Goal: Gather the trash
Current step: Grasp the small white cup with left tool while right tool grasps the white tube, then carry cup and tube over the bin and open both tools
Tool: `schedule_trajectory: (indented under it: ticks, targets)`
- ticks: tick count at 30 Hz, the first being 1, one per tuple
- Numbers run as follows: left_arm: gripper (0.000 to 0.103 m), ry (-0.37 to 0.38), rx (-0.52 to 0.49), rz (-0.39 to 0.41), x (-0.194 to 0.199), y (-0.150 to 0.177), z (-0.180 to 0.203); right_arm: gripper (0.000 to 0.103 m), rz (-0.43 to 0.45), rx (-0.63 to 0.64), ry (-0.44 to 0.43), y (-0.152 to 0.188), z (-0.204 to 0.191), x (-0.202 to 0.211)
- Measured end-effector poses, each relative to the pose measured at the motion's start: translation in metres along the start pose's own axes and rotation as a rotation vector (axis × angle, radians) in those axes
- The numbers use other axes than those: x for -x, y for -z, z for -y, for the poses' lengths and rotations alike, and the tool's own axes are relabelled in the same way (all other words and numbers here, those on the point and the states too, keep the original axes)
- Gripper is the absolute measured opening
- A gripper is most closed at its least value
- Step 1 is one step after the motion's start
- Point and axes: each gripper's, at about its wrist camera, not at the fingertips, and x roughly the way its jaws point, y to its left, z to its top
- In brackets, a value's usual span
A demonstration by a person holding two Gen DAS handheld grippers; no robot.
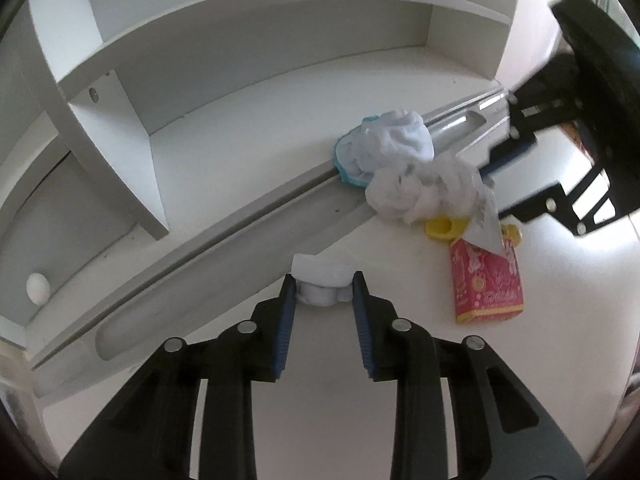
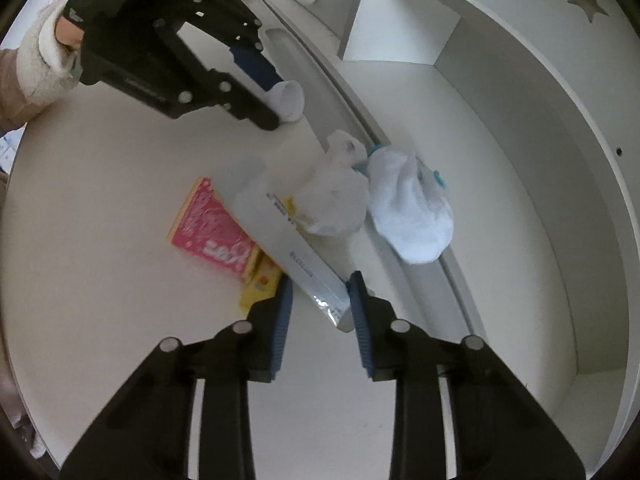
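Two grippers work over a white counter (image 2: 100, 280). Nearest in the right wrist view, the right gripper (image 2: 320, 292) has its fingers (image 2: 283, 308) narrowed on the end of a clear wrapper (image 2: 296, 252), which lies between the pads; the right pad touches it. Just left of that lies a yellow packet (image 2: 260, 284), and a pink box (image 2: 208, 228) beyond it. Farther on sit a crumpled white bag (image 2: 332, 200) and a white cloth (image 2: 412, 216), the cloth over a grey groove (image 2: 452, 280) along the counter. Far left, the left gripper (image 1: 324, 292), held by a gloved hand (image 2: 44, 60), pinches a small white cup (image 1: 320, 280) between its blue pads. Shelves (image 1: 240, 20) rise behind the counter.
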Motion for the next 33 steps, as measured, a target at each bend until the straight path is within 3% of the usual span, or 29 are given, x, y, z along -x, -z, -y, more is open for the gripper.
schedule_trajectory:
  ticks: [4,7,10,14,17,22,26,30,33]
  targets:
    - [0.028,0.006,0.025,0.041,0.014,0.004,0.003,0.023,0.0,-0.082,0.008,0.015,-0.005,0.01]
    - [0.027,-0.002,0.028,0.071,0.029,0.006,0.009,0.022,0.008,-0.17,0.073,0.029,-0.008,0.018]
    - [0.027,-0.006,0.021,0.093,0.043,0.007,0.018,0.022,0.054,-0.311,0.103,0.049,-0.009,0.039]
    - [0.027,0.008,0.013,0.133,0.061,0.005,0.034,0.022,0.135,-0.535,0.077,0.088,-0.009,0.068]
    - [0.027,0.056,-0.007,0.169,0.072,0.002,0.064,0.022,0.188,-0.702,0.069,0.124,-0.015,0.08]
    - [0.027,0.16,-0.136,0.196,0.071,-0.012,0.151,0.022,0.353,-0.94,0.134,0.19,-0.042,0.119]
    - [0.027,0.266,-0.252,0.215,0.069,-0.025,0.228,0.022,0.483,-1.132,0.244,0.269,-0.084,0.169]
    - [0.027,0.422,-0.405,0.219,0.069,-0.04,0.339,0.022,0.545,-1.34,0.346,0.36,-0.131,0.206]
    - [0.027,0.526,-0.507,0.186,0.062,-0.041,0.42,0.022,0.539,-1.489,0.416,0.423,-0.166,0.219]
